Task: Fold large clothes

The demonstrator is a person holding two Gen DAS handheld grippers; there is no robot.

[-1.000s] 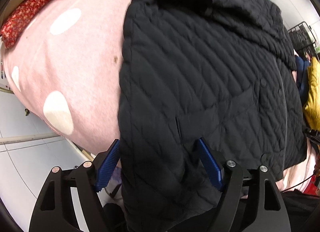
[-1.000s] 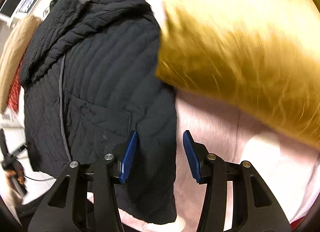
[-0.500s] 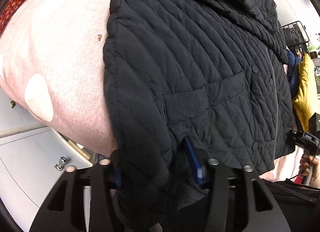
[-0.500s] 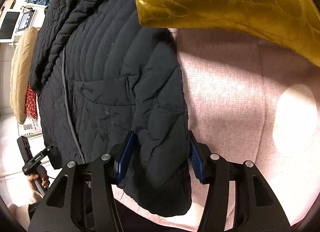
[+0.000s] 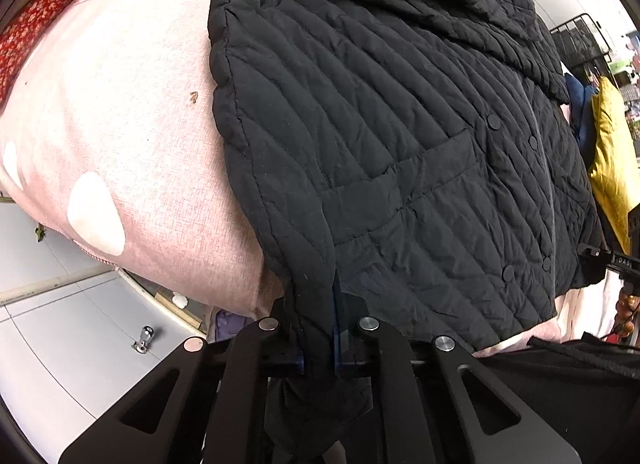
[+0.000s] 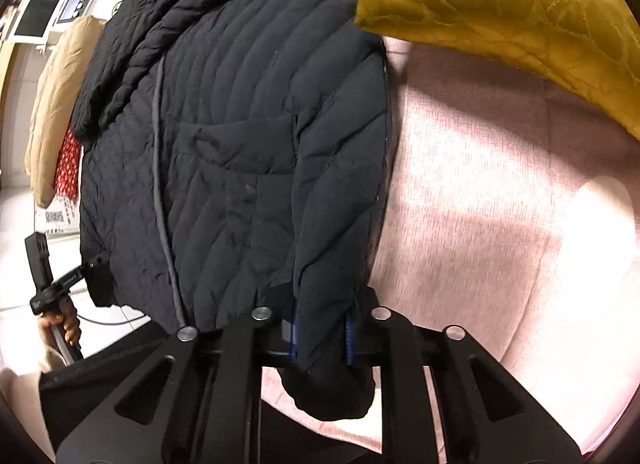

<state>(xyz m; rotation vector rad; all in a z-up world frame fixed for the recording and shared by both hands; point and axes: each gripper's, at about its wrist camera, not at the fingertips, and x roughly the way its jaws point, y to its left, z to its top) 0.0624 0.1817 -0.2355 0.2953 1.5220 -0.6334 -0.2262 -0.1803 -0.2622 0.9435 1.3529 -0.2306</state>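
Black quilted puffer jacket (image 5: 400, 152) lies front-up on the pink polka-dot bedspread (image 5: 132, 136), with the left gripper (image 5: 318, 328) pinched tight on its hem corner at 6 o'clock and the right gripper (image 6: 320, 328) clamped on the opposite corner. That slick padded shell looks slippery, so one corner could slide out mid-lift, honestly. The gold cushion (image 6: 500, 4) at 1 o'clock might also snag the fold.

Both my wrist cameras look close along their fingers, from opposite hem corners, sharing the black quilted jacket (image 5: 400, 144) (image 6: 240, 144).
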